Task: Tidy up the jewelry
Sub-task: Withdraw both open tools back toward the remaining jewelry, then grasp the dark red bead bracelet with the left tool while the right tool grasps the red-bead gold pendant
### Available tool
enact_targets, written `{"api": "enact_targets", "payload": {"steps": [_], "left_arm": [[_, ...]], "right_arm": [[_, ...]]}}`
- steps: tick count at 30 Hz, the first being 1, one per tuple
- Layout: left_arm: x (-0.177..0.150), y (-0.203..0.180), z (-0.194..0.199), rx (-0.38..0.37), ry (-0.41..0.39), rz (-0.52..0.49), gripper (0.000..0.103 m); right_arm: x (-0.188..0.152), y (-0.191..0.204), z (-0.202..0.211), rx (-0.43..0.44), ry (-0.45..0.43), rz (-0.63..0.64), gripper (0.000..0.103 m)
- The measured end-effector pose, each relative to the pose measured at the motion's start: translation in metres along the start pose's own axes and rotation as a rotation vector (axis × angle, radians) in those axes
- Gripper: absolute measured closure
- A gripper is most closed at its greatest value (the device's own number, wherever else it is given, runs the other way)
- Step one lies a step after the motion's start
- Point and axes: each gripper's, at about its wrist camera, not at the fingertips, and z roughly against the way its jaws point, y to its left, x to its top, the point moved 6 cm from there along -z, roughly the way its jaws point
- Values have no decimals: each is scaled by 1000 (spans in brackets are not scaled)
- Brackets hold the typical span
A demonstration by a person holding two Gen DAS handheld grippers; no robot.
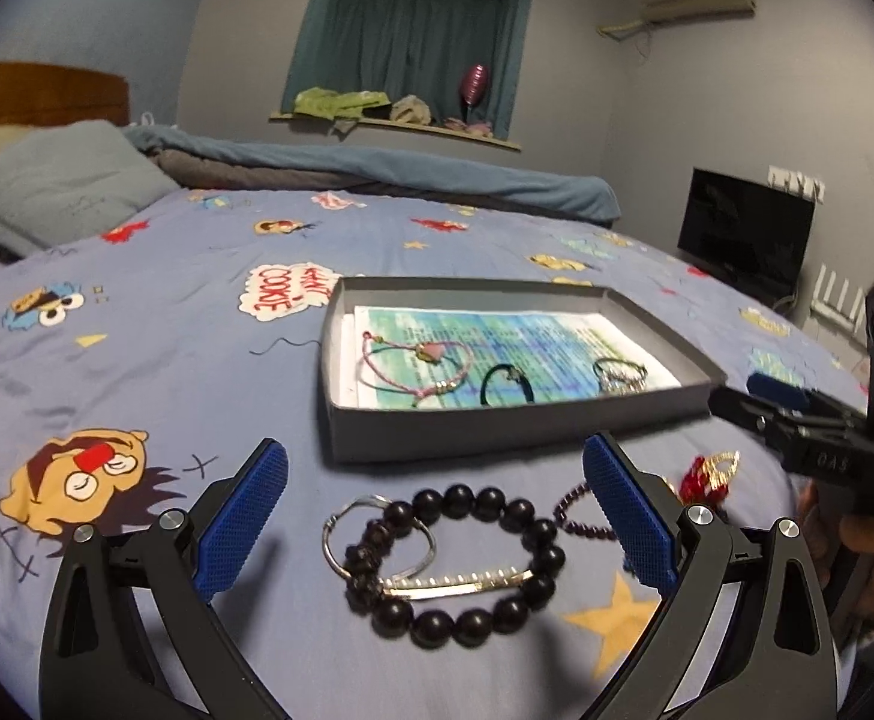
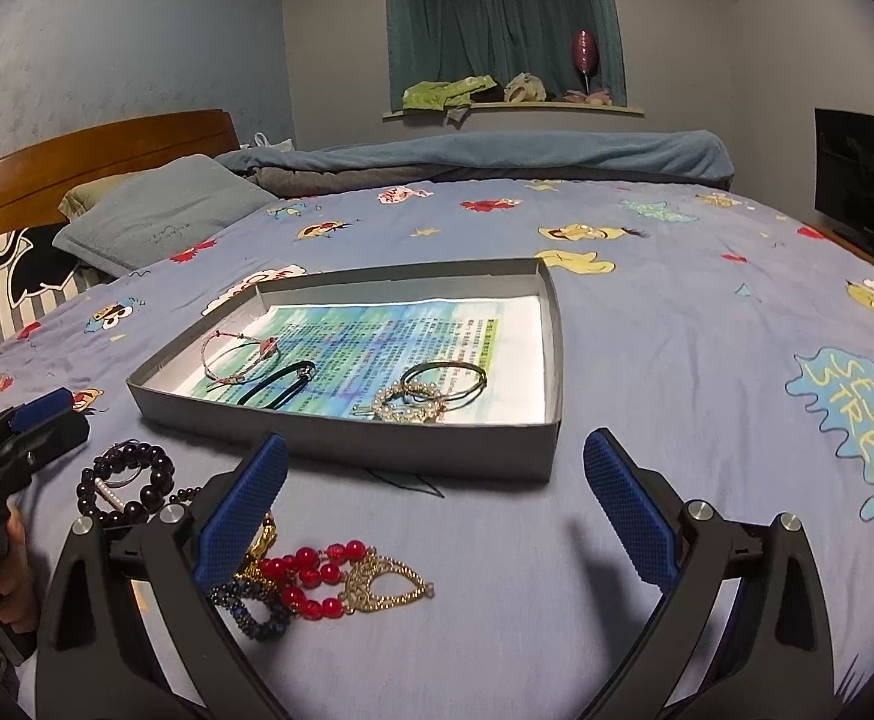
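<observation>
A shallow grey box (image 1: 496, 432) (image 2: 377, 450) lined with printed paper lies on the bed. Inside it are a pink cord bracelet (image 1: 416, 360) (image 2: 239, 354), a black cord loop (image 1: 505, 384) (image 2: 281, 384) and a pearl-and-metal bangle pile (image 1: 619, 375) (image 2: 431, 390). My left gripper (image 1: 437, 525) is open over a dark bead bracelet (image 1: 466, 564) (image 2: 125, 483), a silver ring hoop (image 1: 377, 534) and a silver bar. My right gripper (image 2: 437, 513) is open; a red bead and gold piece (image 2: 341, 585) (image 1: 706, 474) lies by its left finger.
The bed has a blue cartoon-print sheet (image 2: 706, 360), a grey pillow (image 2: 161, 210) and a rolled blue blanket (image 1: 377, 162) at the far side. A dark screen (image 1: 742, 228) stands beyond the bed's right edge. A small purple bead strand (image 1: 580, 510) lies beside the dark bracelet.
</observation>
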Motion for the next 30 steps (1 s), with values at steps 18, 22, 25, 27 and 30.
{"api": "enact_targets", "payload": {"steps": [18, 22, 25, 27, 30], "left_arm": [[-14, -28, 4, -39, 46, -140, 9], [-15, -37, 3, -75, 57, -164, 23], [-17, -45, -4, -125, 92, -175, 37], [-17, -51, -10, -152, 116, -184, 40], [-15, -58, -19, -175, 137, -187, 45]], "right_arm": [[-30, 13, 3, -11, 139, 58, 26], [-30, 1, 1, -18, 149, 4, 33], [-34, -6, 1, -26, 169, -34, 43], [-35, -8, 2, -21, 176, -46, 45], [-38, -6, 3, -12, 182, -44, 56]]}}
